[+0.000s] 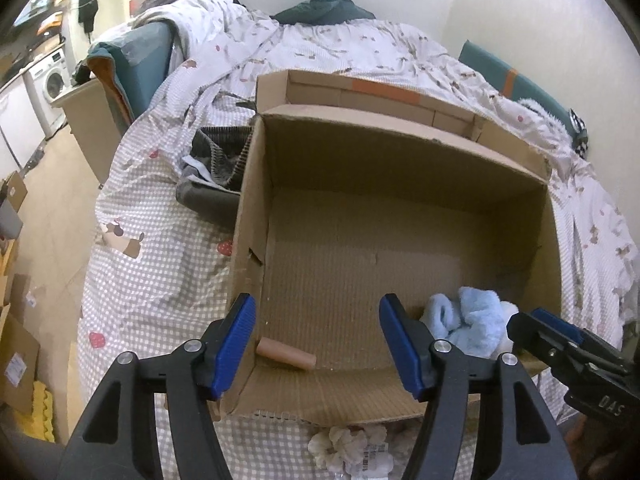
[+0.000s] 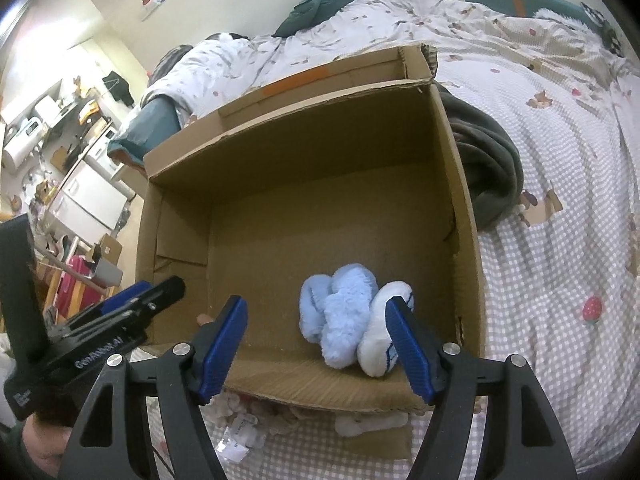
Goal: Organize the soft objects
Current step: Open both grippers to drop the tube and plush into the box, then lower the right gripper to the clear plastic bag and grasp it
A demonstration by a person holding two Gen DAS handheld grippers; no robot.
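Two tools (image 1: 318, 344) (image 2: 316, 344) (both open), one box (image 1: 400, 152), two socks (image 2: 340, 320)

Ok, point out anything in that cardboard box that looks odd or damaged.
A small brown cardboard tube lies in the open cardboard box, a hard thing beside the fluffy light-blue socks. The box's left wall is torn.

One cardboard box (image 2: 460, 184); three fluffy socks (image 2: 348, 320) inside; one cardboard tube (image 1: 286, 357); two hand-held grippers.
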